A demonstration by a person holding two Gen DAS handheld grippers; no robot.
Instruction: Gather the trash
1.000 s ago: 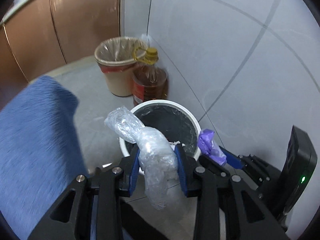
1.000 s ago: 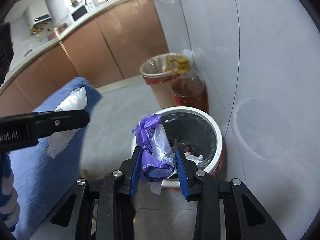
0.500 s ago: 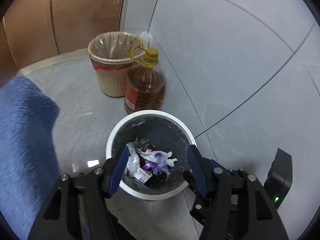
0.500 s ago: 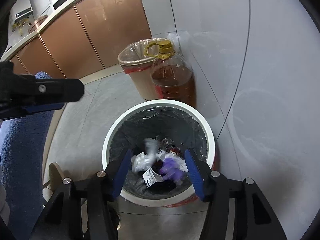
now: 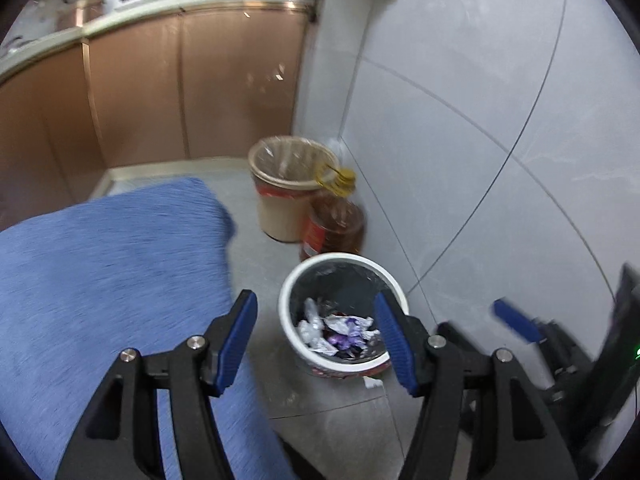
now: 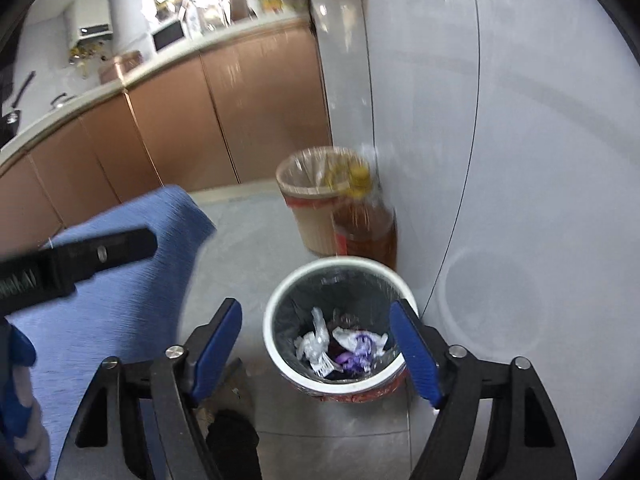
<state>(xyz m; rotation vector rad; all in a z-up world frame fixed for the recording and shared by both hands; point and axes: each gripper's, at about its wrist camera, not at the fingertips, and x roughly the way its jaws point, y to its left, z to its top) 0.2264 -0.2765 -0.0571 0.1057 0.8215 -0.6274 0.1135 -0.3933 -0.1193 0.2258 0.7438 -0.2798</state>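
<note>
I've raised both tongs since half a second ago: my left gripper [image 5: 316, 334] and right gripper [image 6: 316, 344] gape wide, empty. The crumpled wrappers [image 6: 344, 346] lie inside the white bin [image 6: 280, 360], now farther below.

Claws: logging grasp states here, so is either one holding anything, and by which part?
Nothing is held. The left claw and the right claw are both open and empty above the white bin.

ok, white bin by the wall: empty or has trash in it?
Has trash. The white bin, upright with a dark liner, holds crumpled clear plastic and a purple wrapper at the bottom. Well short of full.
</note>
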